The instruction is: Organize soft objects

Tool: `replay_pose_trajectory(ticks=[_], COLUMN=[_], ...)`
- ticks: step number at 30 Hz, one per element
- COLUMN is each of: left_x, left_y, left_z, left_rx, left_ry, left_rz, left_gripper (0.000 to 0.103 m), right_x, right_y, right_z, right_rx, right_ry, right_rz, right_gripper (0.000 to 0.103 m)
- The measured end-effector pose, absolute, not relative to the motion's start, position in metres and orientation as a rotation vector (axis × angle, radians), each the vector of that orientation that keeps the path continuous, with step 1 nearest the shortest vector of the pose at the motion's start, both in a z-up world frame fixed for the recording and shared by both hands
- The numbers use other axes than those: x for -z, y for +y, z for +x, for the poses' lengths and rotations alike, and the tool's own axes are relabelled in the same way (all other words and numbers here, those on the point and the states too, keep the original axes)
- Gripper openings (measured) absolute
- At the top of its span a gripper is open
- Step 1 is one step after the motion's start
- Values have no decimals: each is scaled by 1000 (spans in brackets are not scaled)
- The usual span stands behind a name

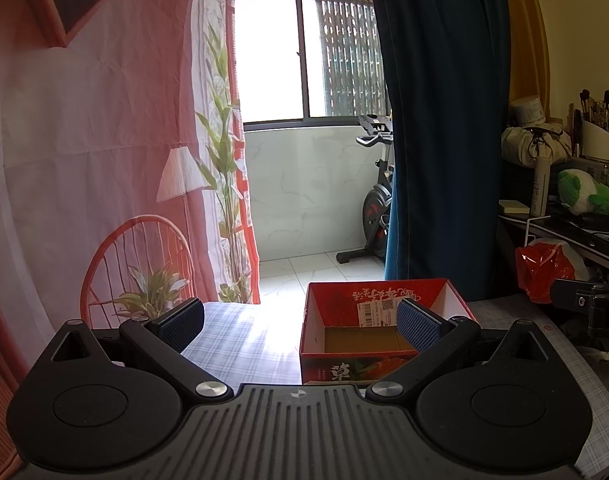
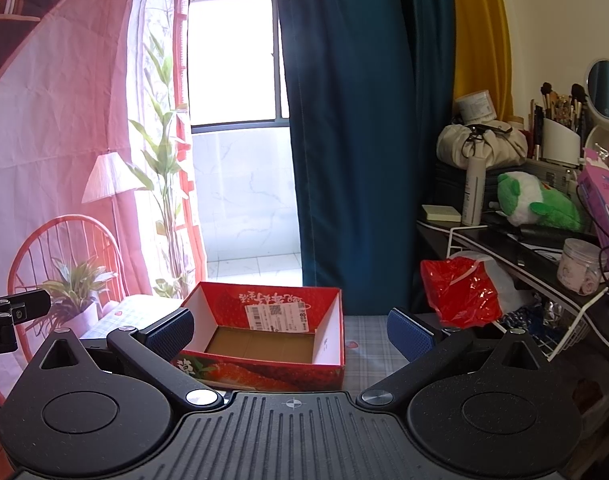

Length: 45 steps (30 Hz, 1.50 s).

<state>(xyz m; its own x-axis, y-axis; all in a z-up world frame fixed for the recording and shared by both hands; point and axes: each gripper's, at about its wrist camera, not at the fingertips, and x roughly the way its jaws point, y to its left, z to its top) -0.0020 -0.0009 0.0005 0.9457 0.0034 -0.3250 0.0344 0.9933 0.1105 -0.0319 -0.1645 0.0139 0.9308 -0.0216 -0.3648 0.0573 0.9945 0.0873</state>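
So you're at the start: nothing is in the red strawberry box [image 1: 388,332] yet. Left wrist view: your left gripper [image 1: 300,322] is level above the checked tablecloth [image 1: 240,340], jaws wide apart, empty.

Right wrist view: your right gripper [image 2: 290,330] faces the box, also spread wide, holding nothing. The green-and-white plush toy [image 2: 536,200] sits well apart on the cluttered shelf; I'd reach there next.

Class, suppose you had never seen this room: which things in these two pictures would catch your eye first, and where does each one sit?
The open red box stands out first: it sits empty on the checked tablecloth, straight ahead of both open grippers, the left gripper and the right gripper. Next is the green and white plush toy lying on the cluttered dark shelf at the right, with a crumpled red plastic bag below it beside the table.
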Motion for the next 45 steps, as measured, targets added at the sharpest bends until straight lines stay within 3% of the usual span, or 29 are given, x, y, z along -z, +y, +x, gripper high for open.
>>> replay_pose_trajectory(ticks=[45], left_x=[5], left_y=[0], left_z=[0], left_rx=[23], left_ry=[343], left_rz=[109], left_gripper=[103], right_x=[-16], right_y=[-163], right_z=[-32], right_rx=[42], right_ry=[372], right_rz=[102], right_gripper=[103])
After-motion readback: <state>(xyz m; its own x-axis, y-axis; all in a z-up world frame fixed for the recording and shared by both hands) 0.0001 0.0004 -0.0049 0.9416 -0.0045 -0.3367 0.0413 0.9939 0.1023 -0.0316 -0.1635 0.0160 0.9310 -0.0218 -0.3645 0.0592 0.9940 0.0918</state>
